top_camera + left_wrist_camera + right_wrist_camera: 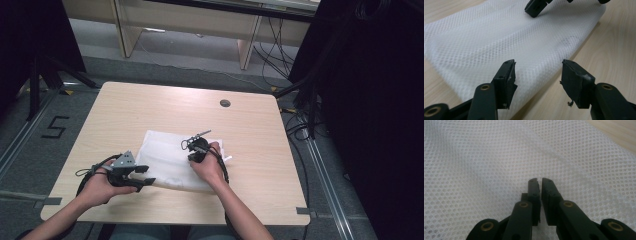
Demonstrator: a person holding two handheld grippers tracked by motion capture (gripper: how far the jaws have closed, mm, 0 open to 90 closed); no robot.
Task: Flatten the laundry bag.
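Observation:
A white mesh bag [167, 162] lies flat near the front middle of the wooden table [150, 105]. My left gripper [148, 175] rests low at the bag's near left corner. In the left gripper view it [537, 72] is open, one jaw over the mesh bag [499, 37], the other over bare wood. My right gripper [193, 157] points down onto the bag's right part. In the right gripper view it [540, 181] hovers just over the mesh [474, 157], barely open with a slim gap and nothing between the pads. One of its jaw tips [535, 8] touches the far mesh in the left gripper view.
A round cable hole [225, 103] sits in the table's far right part. Black stands [40, 70] and cables [300, 125] flank the table on the floor. A light wooden desk [190, 25] stands beyond it.

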